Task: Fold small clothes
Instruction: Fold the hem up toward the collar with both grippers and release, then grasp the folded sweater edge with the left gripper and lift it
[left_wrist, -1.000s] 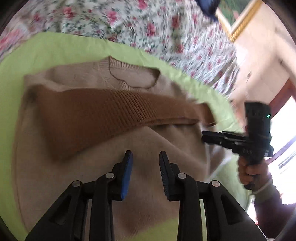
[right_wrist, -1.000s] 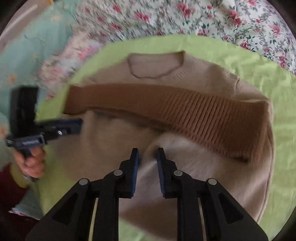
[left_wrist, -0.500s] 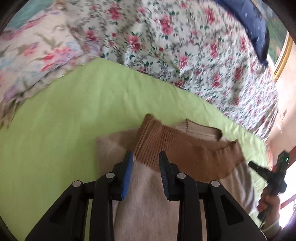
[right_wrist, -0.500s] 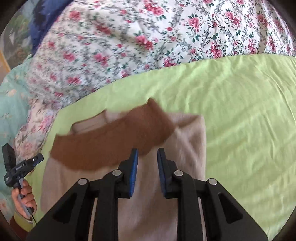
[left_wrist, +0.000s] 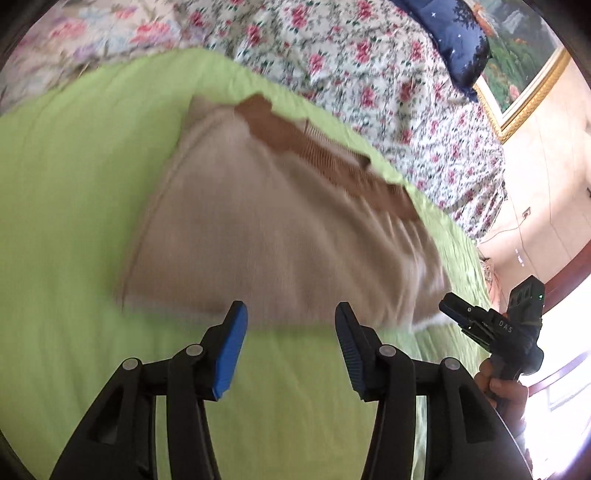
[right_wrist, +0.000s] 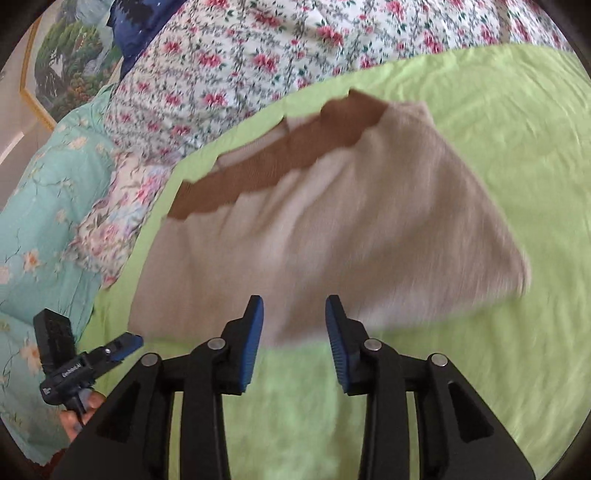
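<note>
left tongs (left_wrist: 288, 325): apart, holding nothing | right tongs (right_wrist: 293, 319): apart, holding nothing | sweater (left_wrist: 280, 236): folded, blurred, on green sheet (left_wrist: 74, 184)

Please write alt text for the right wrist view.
A folded beige sweater with a brown band lies on a green sheet. The open right claw is empty; the left claw shows at lower left.

Green sheet (left_wrist: 74, 177), floral quilt (right_wrist: 258, 48), navy pillow (left_wrist: 458, 33), framed painting (left_wrist: 517, 70), possibly landscape.
</note>
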